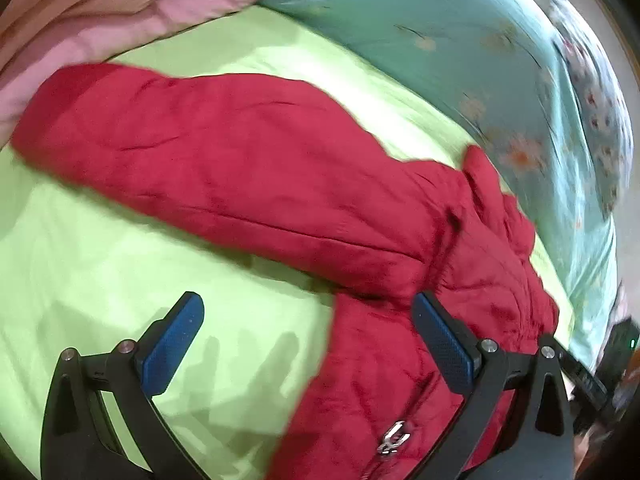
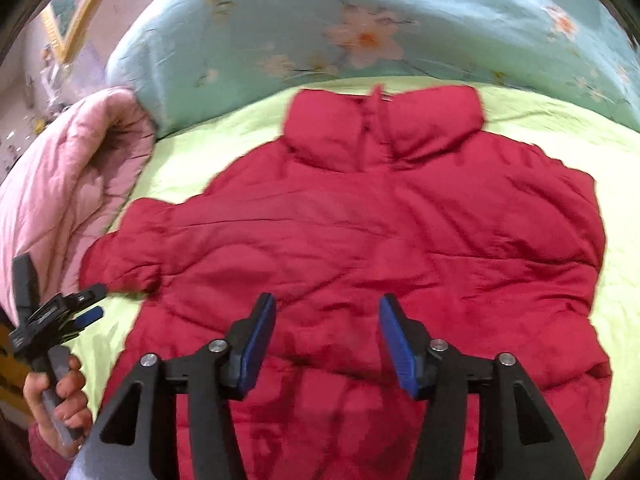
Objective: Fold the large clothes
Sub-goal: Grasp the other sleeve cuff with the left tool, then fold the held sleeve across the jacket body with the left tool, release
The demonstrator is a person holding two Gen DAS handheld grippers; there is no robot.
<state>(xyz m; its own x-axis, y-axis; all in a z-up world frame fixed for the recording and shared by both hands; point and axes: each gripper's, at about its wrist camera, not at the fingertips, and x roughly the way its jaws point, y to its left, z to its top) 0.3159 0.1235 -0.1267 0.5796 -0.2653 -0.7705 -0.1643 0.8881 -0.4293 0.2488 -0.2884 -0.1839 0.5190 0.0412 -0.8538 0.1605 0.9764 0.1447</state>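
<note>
Listing what both wrist cameras give me at this station.

Item: red puffer jacket [image 2: 360, 232]. Lies front up on the green sheet [image 2: 560, 120], collar [image 2: 384, 128] at the far end from my right tool, hem nearest it. One sleeve [image 1: 208, 152] stretches straight out ahead of my left tool and off to its left side; the other sleeve's position I cannot make out on the right edge.

Item: left gripper [image 1: 308, 340]. Jaws spread wide, holding nothing. Its right pad [image 1: 444, 348] sits over the jacket near the armpit seam, its left pad [image 1: 172, 344] over bare sheet. Whether either touches cloth I cannot tell.

Item: right gripper [image 2: 326, 344]. Jaws apart, empty, poised above the lower middle of the jacket body.

Item: surroundings. Pink quilt [image 2: 68, 184] bunched past the sleeve end; blue floral bedding [image 2: 360, 32] beyond the collar.

Progress, as I judge it: the jacket is spread roughly flat, zipped or closed at the front, and no fold shows yet on the side I see. Sleeves in, then body halved, all appear to remain. The padding looks springy, so folds may need pressing down to hold.
</note>
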